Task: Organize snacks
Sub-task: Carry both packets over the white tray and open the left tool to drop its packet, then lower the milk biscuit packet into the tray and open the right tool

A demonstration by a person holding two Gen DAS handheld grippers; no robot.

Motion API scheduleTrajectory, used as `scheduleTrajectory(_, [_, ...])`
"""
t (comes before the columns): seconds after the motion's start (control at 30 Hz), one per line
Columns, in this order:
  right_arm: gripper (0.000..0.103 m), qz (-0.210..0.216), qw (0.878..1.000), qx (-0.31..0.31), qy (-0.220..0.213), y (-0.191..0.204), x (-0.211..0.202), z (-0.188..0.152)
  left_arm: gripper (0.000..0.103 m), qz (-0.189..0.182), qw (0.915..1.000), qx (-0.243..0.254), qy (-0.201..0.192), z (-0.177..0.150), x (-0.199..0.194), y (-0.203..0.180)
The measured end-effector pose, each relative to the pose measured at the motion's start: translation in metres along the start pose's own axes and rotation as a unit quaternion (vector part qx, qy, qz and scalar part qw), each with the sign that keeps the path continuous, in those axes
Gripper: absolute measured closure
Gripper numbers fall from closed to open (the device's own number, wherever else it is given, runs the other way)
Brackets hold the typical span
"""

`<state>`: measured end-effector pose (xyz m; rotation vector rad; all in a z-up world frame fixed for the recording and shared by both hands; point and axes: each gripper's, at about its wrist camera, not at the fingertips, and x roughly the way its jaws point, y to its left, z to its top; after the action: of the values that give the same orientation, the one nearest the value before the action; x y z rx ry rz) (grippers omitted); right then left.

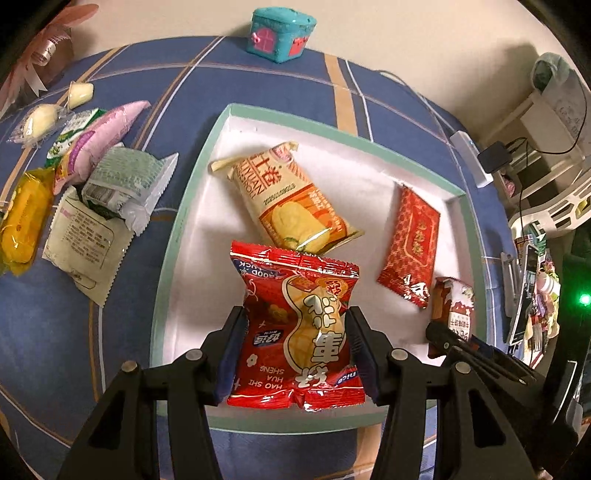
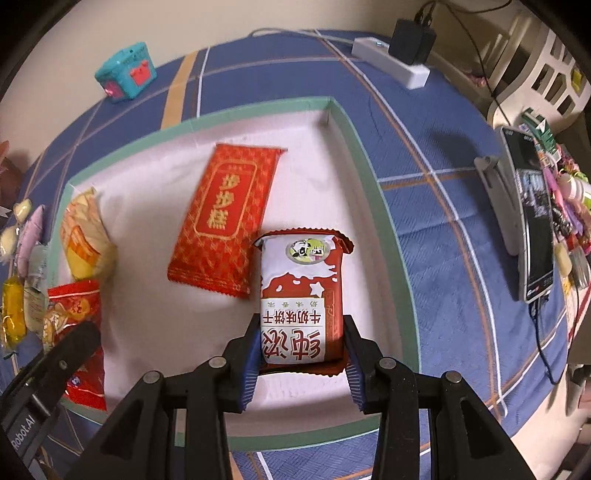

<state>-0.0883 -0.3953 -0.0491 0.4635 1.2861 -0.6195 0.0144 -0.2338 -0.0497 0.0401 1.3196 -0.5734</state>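
Observation:
A green-rimmed white box (image 1: 192, 177) sits on the blue plaid cloth. In it lie a yellow bread packet (image 1: 291, 201) and a flat red packet (image 1: 408, 243). My left gripper (image 1: 293, 325) is shut on a red peanut packet (image 1: 295, 325), held over the box's near end. In the right wrist view my right gripper (image 2: 301, 332) is shut on a red-and-white milk biscuit packet (image 2: 301, 295) over the box's right side (image 2: 373, 192), next to the flat red packet (image 2: 225, 218). The left gripper's finger (image 2: 74, 343) and peanut packet (image 2: 74, 314) show at left.
Several loose snacks (image 1: 92, 173) lie on the cloth left of the box. A teal toy house (image 1: 282, 31) stands at the far edge. A white power strip (image 2: 391, 61) with a black charger lies at far right. A phone on a stand (image 2: 524, 210) is at right.

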Motion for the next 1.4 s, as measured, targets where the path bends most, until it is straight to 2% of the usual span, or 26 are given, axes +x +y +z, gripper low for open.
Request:
scheduleTrajectory(0.1, [0.06,0.0,1.0,-0.002,0.005,0.0,0.003,0.0,0.045,0.003,1.0,-0.005,0.006,-0.001,0.004,0.002])
scheduleTrajectory(0.17, [0.06,0.0,1.0,-0.001,0.005,0.001,0.003,0.0,0.035,0.003,1.0,-0.008,0.005,-0.001,0.004,0.004])
scheduleTrajectory(0.27, [0.059,0.002,1.0,0.002,0.007,0.002,0.001,0.003,0.034,0.001,0.9999,-0.01,0.005,-0.002,-0.001,0.004])
scheduleTrajectory(0.37, [0.054,0.003,1.0,-0.002,0.001,0.002,-0.004,0.009,0.033,-0.002,0.9999,-0.011,0.0,-0.001,-0.012,0.005])
scheduleTrajectory(0.43, [0.044,0.004,1.0,-0.003,-0.006,0.002,-0.011,0.011,0.029,-0.002,0.9999,-0.011,-0.005,0.001,-0.019,0.005])
scheduleTrajectory(0.57, [0.04,0.009,1.0,-0.004,-0.016,0.001,-0.02,0.014,0.023,0.012,0.9997,-0.015,-0.015,0.004,-0.034,0.01])
scheduleTrajectory(0.63, [0.031,0.009,1.0,-0.006,-0.019,0.001,-0.022,0.014,0.018,0.02,0.9993,-0.028,-0.016,0.005,-0.039,0.016])
scheduleTrajectory(0.77, [0.017,0.017,0.999,-0.012,-0.025,0.003,-0.023,0.014,0.013,0.056,0.9962,-0.061,-0.024,0.007,-0.046,0.038])
scheduleTrajectory(0.83, [0.003,0.022,0.999,-0.016,-0.029,0.009,-0.024,0.011,0.008,0.087,0.9932,-0.068,-0.035,0.009,-0.049,0.049])
scheduleTrajectory(0.87, [0.0,0.024,0.999,-0.017,-0.03,0.012,-0.023,0.009,0.006,0.1,0.9916,-0.072,-0.039,0.01,-0.051,0.055])
scheduleTrajectory(0.93, [0.0,0.031,0.999,-0.021,-0.034,0.019,-0.025,0.008,0.003,0.116,0.9887,-0.084,-0.045,0.011,-0.054,0.067])
scheduleTrajectory(1.13, [0.0,0.052,0.997,-0.03,-0.046,0.041,-0.03,0.007,0.001,0.132,0.9833,-0.109,-0.062,0.015,-0.069,0.103])
scheduleTrajectory(1.4, [0.0,0.103,0.989,-0.048,-0.098,0.087,-0.062,0.009,0.001,0.169,0.976,-0.101,-0.094,0.031,-0.096,0.148])
